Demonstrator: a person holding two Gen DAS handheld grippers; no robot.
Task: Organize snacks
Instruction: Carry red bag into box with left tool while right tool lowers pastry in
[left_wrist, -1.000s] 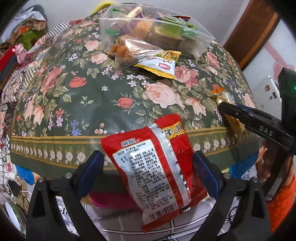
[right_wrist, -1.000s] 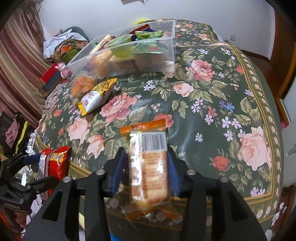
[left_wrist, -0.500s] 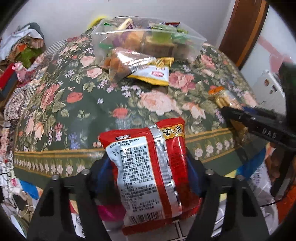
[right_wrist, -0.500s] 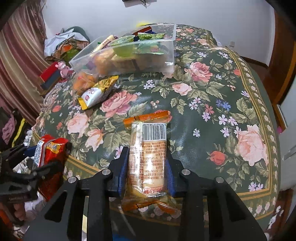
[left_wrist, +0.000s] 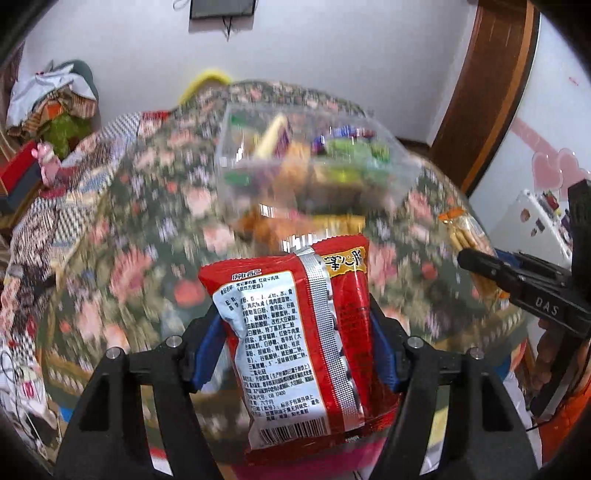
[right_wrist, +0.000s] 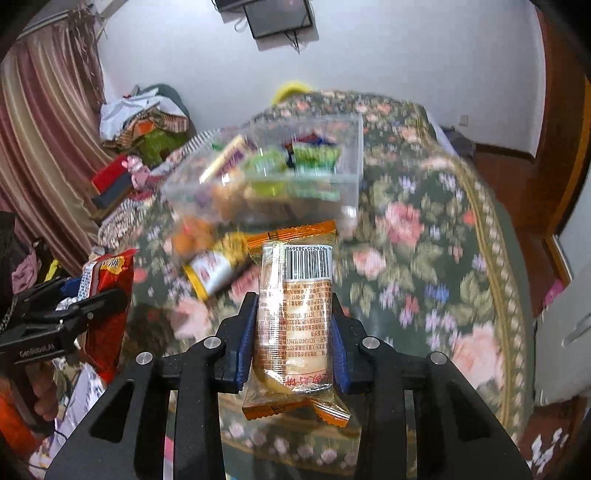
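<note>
The left gripper (left_wrist: 295, 332) pinches a red snack bag (left_wrist: 295, 343) between its blue fingers (left_wrist: 207, 343), held up off the table (left_wrist: 122, 258) at its near edge. The right gripper (right_wrist: 293, 339) has its fingers (right_wrist: 245, 339) clamped on a clear biscuit pack with orange ends (right_wrist: 295, 325), also lifted clear. Farther back on the flowered cloth stands a clear box (right_wrist: 351, 158) full of snacks, with what looks like a yellow and white packet (right_wrist: 214, 266) lying just in front of it, blurred.

striped pinkish curtain (right_wrist: 40, 122), dark screen up on the wall (right_wrist: 280, 16), heap of clothes (right_wrist: 144, 118), brown wooden door frame (left_wrist: 491, 92), floral tablecloth (right_wrist: 424, 236)
</note>
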